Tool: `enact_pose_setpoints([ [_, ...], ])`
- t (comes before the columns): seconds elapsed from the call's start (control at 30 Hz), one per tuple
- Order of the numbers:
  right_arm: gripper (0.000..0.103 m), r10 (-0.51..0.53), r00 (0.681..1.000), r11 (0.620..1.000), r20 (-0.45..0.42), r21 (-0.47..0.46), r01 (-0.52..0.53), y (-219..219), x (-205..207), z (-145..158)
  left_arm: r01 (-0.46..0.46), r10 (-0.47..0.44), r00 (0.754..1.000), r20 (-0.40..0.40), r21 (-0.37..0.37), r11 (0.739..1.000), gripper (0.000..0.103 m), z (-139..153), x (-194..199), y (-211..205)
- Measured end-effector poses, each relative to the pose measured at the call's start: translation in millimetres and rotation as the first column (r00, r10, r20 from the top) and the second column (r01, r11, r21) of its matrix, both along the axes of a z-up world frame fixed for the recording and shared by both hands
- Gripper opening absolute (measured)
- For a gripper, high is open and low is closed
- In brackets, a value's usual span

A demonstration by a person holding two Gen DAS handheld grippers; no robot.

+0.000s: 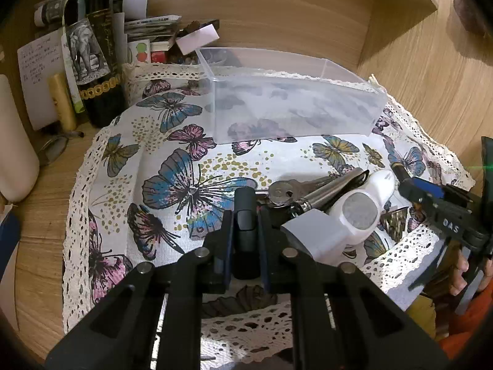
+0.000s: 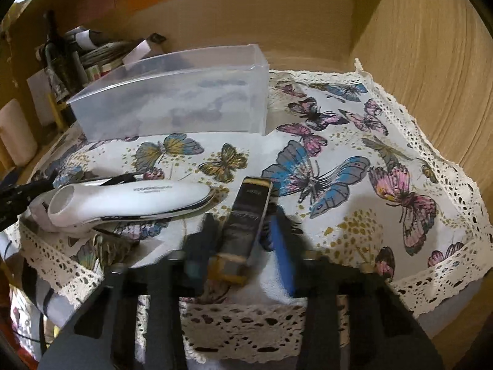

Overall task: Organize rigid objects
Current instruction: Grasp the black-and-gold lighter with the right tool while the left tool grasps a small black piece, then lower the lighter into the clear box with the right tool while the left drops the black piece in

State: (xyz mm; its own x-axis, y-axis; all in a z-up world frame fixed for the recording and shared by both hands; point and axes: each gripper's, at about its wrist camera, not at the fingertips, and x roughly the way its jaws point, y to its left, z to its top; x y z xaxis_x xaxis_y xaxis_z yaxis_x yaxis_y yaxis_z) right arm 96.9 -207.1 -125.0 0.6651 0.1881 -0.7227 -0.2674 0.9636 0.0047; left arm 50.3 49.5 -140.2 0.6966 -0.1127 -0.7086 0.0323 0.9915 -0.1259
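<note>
Left gripper (image 1: 245, 225) clamped on dark slim device (image 1: 245, 215), key (image 1: 280, 192), metal pen (image 1: 332, 189) and white handheld unit (image 1: 360, 212) just right of fingers; right gripper (image 2: 243, 234) closed on black-gold bar (image 2: 246, 215), blurred; clear plastic bin (image 1: 292, 108) ahead of both, on butterfly cloth (image 1: 123, 185)
</note>
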Motion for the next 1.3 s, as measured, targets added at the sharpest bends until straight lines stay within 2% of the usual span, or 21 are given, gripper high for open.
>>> enact_pose_setpoints([
  [0.13,0.022,0.002,1.000,0.999,-0.006,0.036,-0.002,-5,4,3,-0.014,0.014,1.000,0.007,-0.023,1.000,0.014,6,1,7],
  [0.3,0.022,-0.004,0.999,0.998,0.038,0.067,0.001,-10,5,22,-0.032,0.033,0.999,0.040,-0.024,0.999,0.014,25,1,14],
  [0.5,0.022,0.013,0.986,0.997,0.165,0.072,-0.025,-8,8,68,-0.047,0.049,0.991,0.126,-0.017,0.999,0.014,70,5,24],
  [0.7,0.022,0.046,0.954,0.992,0.297,0.103,-0.080,0,15,117,-0.056,0.061,0.976,0.209,-0.029,0.998,0.014,113,21,30],
  [0.87,0.022,0.083,0.929,0.984,0.359,0.118,-0.133,15,28,145,-0.042,0.051,0.973,0.225,-0.047,0.998,0.014,134,42,32],
  [1.03,0.022,0.124,0.923,0.980,0.365,0.101,-0.171,36,50,153,-0.028,0.034,0.978,0.207,-0.033,0.999,0.014,140,72,26],
  [1.3,0.022,0.188,0.946,0.974,0.263,0.071,-0.214,71,100,128,0.006,-0.008,0.994,0.111,0.018,1.000,0.014,120,127,8],
])
